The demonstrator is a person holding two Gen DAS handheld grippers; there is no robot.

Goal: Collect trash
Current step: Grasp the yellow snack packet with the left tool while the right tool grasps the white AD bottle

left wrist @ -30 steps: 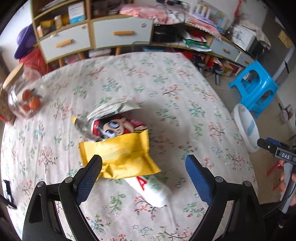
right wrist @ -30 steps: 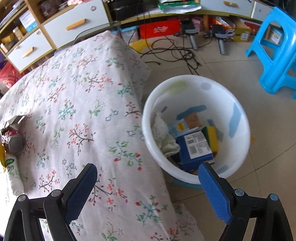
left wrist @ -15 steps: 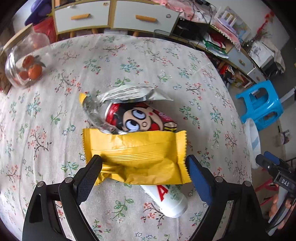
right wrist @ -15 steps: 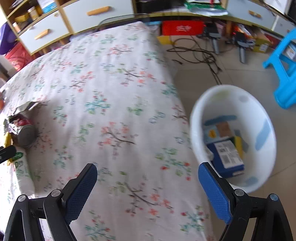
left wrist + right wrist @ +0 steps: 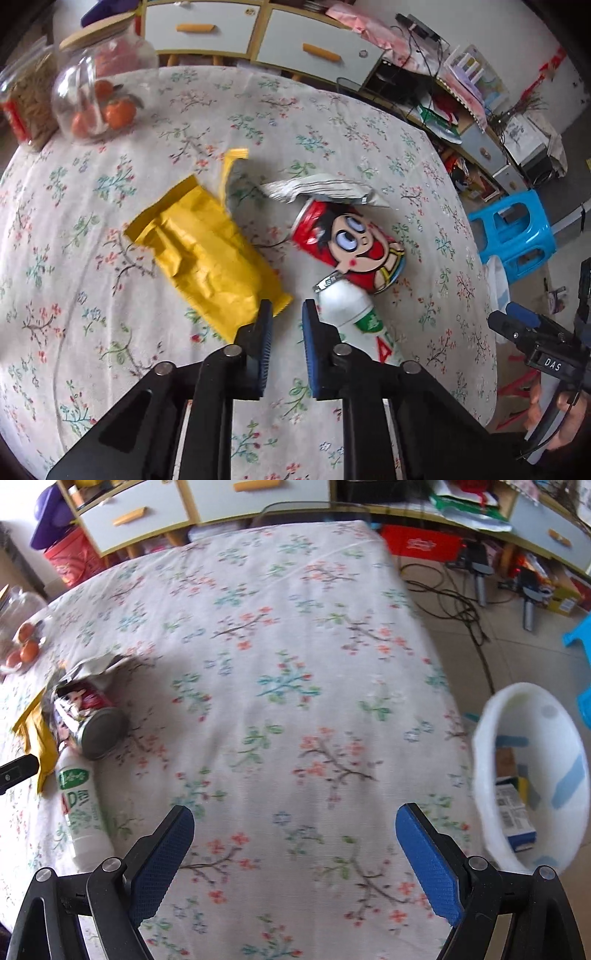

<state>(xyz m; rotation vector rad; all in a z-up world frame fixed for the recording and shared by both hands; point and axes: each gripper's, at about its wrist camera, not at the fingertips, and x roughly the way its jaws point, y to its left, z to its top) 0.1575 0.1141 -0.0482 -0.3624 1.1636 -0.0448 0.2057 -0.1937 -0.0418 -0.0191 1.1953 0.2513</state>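
On the floral tablecloth [image 5: 332, 122] lies a yellow wrapper [image 5: 207, 251]. To its right are a red cartoon can [image 5: 351, 247] on its side, a silver wrapper [image 5: 325, 190] above the can, and a white bottle [image 5: 354, 314]. My left gripper [image 5: 285, 308] is closing to a narrow gap, its tips pinching the yellow wrapper's near corner. My right gripper [image 5: 294, 812] is open and holds nothing, over bare cloth near the table's edge. In its view the can [image 5: 88, 720] and bottle [image 5: 79, 812] lie far left. A white basin [image 5: 484, 738] with trash in it stands on the floor to the right.
A glass jar of oranges [image 5: 92, 99] and a second jar [image 5: 26, 99] stand at the table's far left. Drawers [image 5: 203, 29] line the wall behind. A blue stool [image 5: 517, 236] and cables [image 5: 454, 602] are on the floor to the right.
The left jaws have gone from wide open to nearly shut. The yellow wrapper has swung off the can and bottle to the left. The right gripper has moved from beside the basin to over the table.
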